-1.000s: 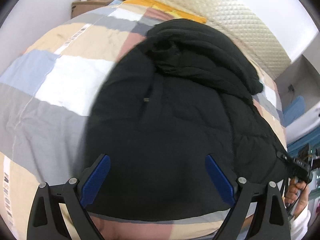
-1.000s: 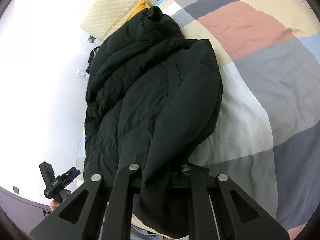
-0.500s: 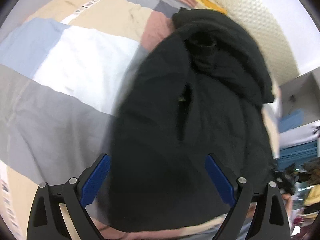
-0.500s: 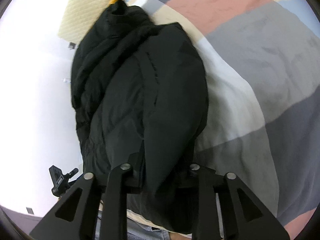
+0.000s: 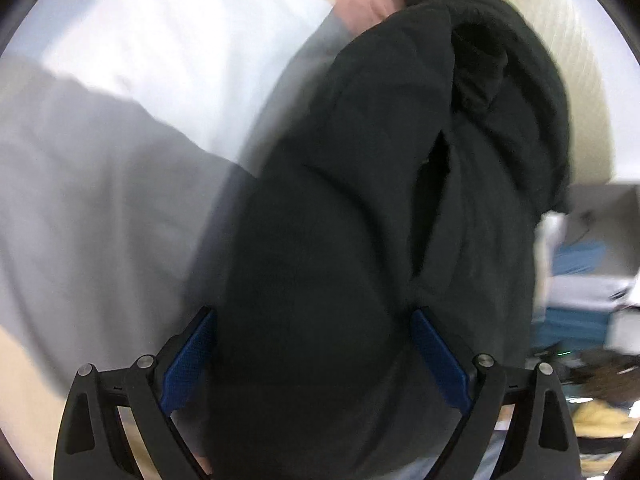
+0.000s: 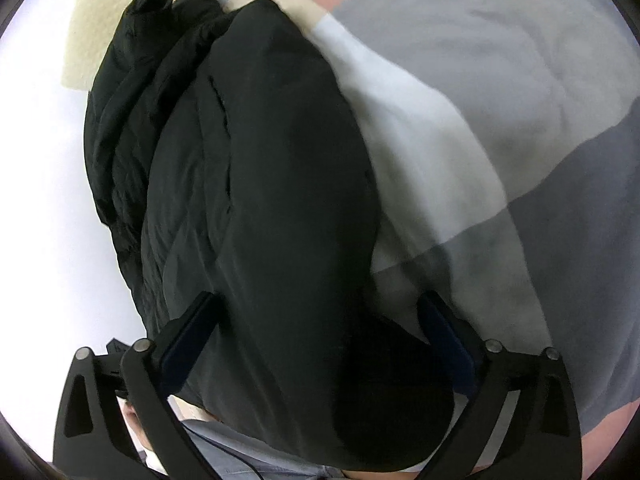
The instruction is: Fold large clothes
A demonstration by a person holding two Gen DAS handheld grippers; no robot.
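Note:
A large black padded jacket [image 5: 360,220] lies on the bed, folded in on itself, its hood toward the headboard. My left gripper [image 5: 314,320] hangs open just above the jacket's near end, its blue pads wide apart and pressing on nothing. In the right wrist view the same jacket [image 6: 260,180] fills the middle, with a folded sleeve on top. My right gripper [image 6: 320,308] has its jaws opening wide. The sleeve end lies between them, and the pads stand clear of it.
The jacket rests on a patchwork duvet [image 6: 500,100] of grey, white, beige and pink blocks. A cream quilted headboard [image 5: 576,80] stands beyond the hood. Right of the bed are blue items and clutter [image 5: 580,320]. White wall [image 6: 40,200] lies left.
My right gripper was shut on the jacket's sleeve and has opened wide, letting it go. Both grippers have sunk closer to the jacket. The left gripper stayed open.

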